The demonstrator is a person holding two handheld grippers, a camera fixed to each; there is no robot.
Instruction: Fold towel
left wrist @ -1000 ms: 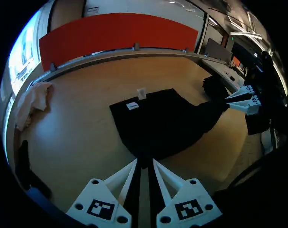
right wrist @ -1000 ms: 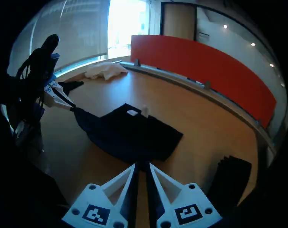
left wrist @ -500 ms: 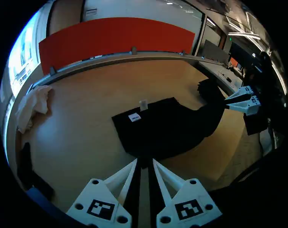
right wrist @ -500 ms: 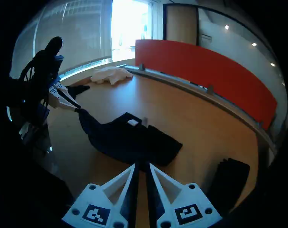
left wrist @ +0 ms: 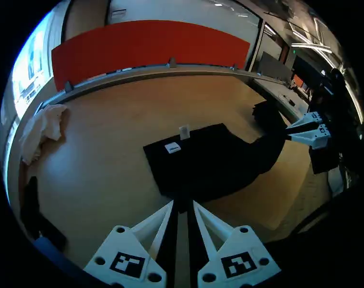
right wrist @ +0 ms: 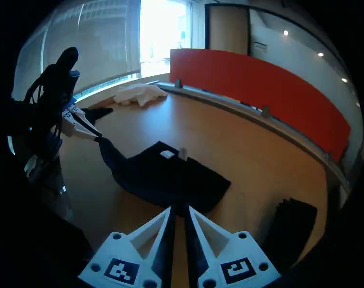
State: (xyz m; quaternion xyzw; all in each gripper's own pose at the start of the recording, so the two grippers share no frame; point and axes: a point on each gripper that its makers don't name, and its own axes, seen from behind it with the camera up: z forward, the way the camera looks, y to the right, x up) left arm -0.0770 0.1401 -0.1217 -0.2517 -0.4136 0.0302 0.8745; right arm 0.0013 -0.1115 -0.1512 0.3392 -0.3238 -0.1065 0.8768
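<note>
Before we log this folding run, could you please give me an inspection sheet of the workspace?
Surface: wooden table.
Job's things: dark towel, partly flat, two corners lifted.
Clutter: crumpled pale cloth near the far edge; dark folded stack apart.
Grippers: left gripper and right gripper each shut on a towel corner.
Cables: nothing seen.
Surroundings: red partition behind the table; bright window.
</note>
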